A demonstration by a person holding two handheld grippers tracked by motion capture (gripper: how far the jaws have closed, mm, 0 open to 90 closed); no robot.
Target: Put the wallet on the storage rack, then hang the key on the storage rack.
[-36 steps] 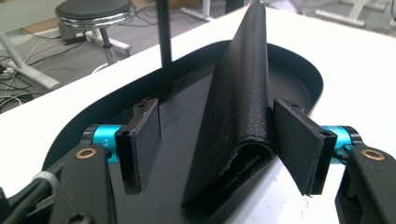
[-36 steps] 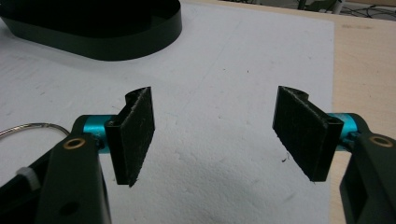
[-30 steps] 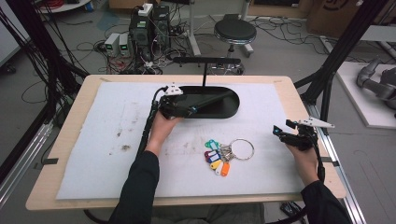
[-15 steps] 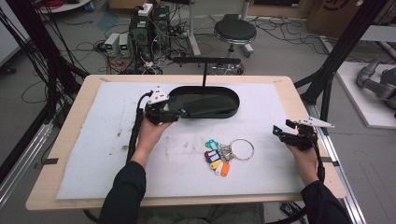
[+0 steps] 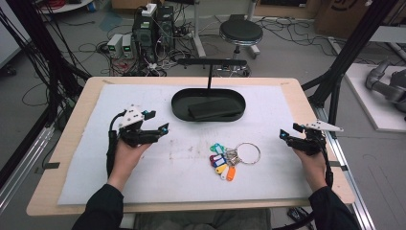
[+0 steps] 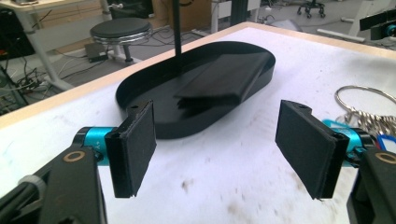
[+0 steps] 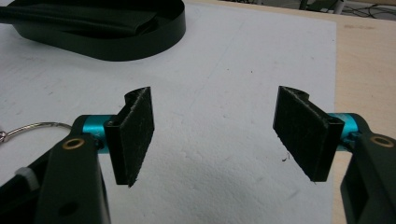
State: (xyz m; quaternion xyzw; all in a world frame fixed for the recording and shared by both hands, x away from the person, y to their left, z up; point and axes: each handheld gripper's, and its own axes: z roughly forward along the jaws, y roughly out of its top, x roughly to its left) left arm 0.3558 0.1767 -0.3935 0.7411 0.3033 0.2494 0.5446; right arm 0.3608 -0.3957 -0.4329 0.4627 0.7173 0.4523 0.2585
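I have drawn my left gripper [image 5: 152, 130] back from the black tray [image 5: 181, 106], fingers just opened and empty, right gripper [image 5: 291, 136] open too, the key ring [image 5: 229, 160] lying on the surface between them, next to grasp.

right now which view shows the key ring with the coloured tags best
The high view: the whole key ring and its coloured tags lie in plain sight on the white mat, between the two hands. The left gripper view catches part of the ring and a tag or two at its right edge; the right gripper view shows a sliver of ring at its left.
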